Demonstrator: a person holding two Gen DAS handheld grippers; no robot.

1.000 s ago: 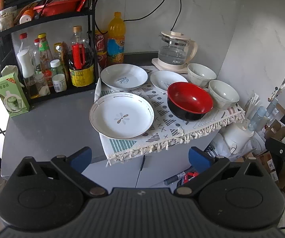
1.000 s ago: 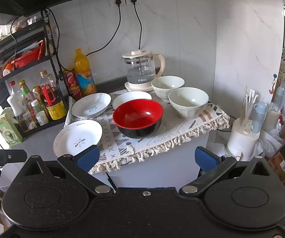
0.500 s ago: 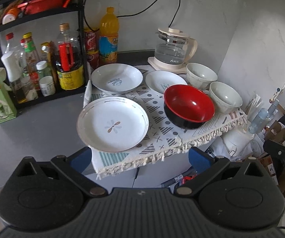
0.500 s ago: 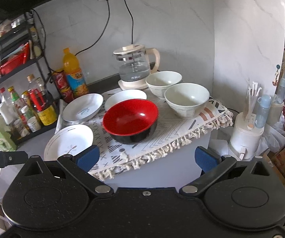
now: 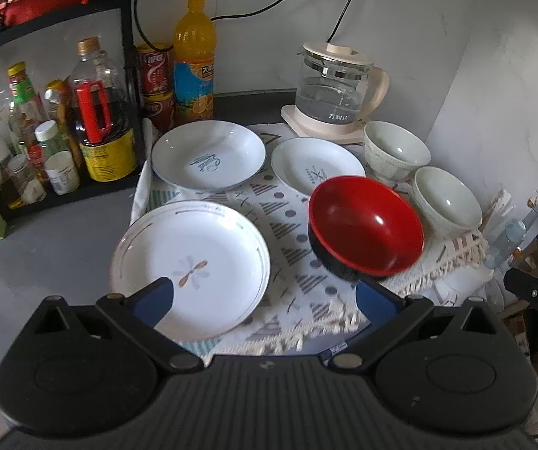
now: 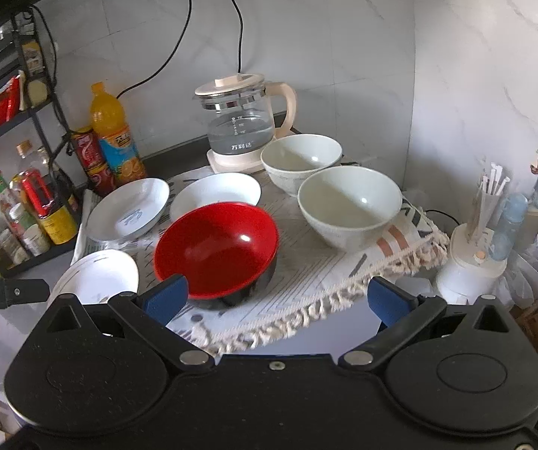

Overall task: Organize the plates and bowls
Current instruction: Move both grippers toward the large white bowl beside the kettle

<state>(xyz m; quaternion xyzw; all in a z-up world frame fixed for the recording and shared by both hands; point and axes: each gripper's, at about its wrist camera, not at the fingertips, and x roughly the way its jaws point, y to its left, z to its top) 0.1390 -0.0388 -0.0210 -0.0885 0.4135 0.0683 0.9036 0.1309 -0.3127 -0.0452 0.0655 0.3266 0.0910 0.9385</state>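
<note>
Both tools gaping, empty: left tool (image 5: 263,296), right tool (image 6: 276,298). Flower-pattern plate (image 5: 190,268) lower centre of left view, on cloth. Glazed, slippery, breakable; I'd pinch near rim.

Three white plates (image 5: 190,262), red bowl (image 5: 366,225), two pale bowls (image 5: 447,202), all upright on cloth.

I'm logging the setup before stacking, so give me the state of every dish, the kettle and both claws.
Flower plate: empty, flat, unstacked.
Two back plates: empty, side by side.
Red bowl: upright, empty.
Two pale bowls: upright, empty.
Kettle: lid on, holds water.
Left claw: open, empty.
Right claw: open, empty.
</note>
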